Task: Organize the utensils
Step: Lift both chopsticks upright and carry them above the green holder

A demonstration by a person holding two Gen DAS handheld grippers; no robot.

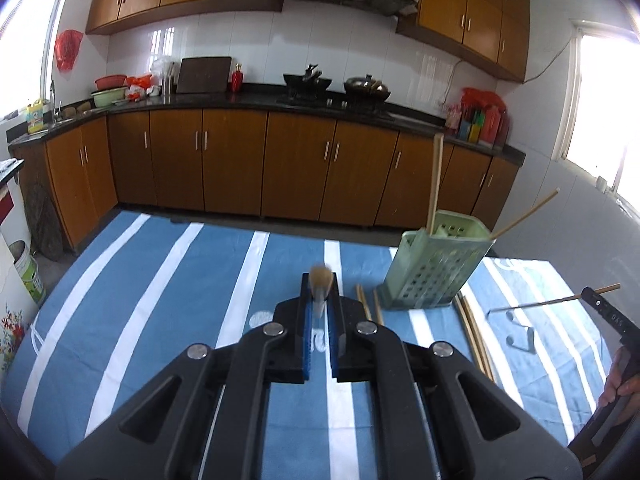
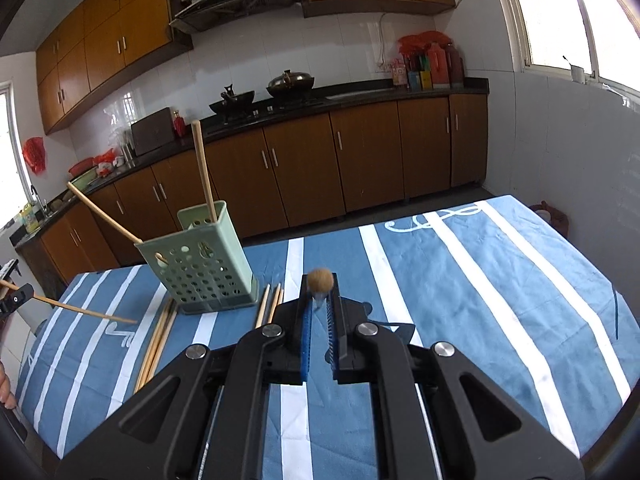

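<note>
1. Left gripper [image 1: 320, 292]: black two-finger tongs with blue pads, clenched on the first chopstick [image 1: 320, 276]. The left wrist view sees the stick end-on as a blurred brown disc at the fingertips. The right wrist view shows it as a long thin rod slanting out over the cloth, clear of the surface.
2. Right gripper [image 2: 320, 292]: the same build, its jaws closed on the second chopstick [image 2: 319, 280], which is likewise seen end-on between the pads. A hand [image 1: 618, 376] grips its handle at the right edge of the left wrist view.
3. Utensil holder [image 1: 432, 272]: a pale green perforated plastic caddy standing upright on the table, between the two grippers and farther from them.
4. Stored chopsticks: one [image 1: 436, 180] stands nearly vertical in the holder. Another [image 1: 524, 214] leans steeply outward over the rim.
5. Loose chopsticks: a few [image 1: 366, 300] lie flat on the cloth just beside one side of the holder's base. A longer bundle [image 1: 474, 328] lies along the opposite side.
6. Tablecloth [image 1: 160, 280]: blue with white stripes, covering the whole table top.
7. Background: brown base cabinets [image 1: 232, 160] under a dark worktop [image 1: 248, 100], with two dark pans [image 1: 308, 80] on the hob.
</note>
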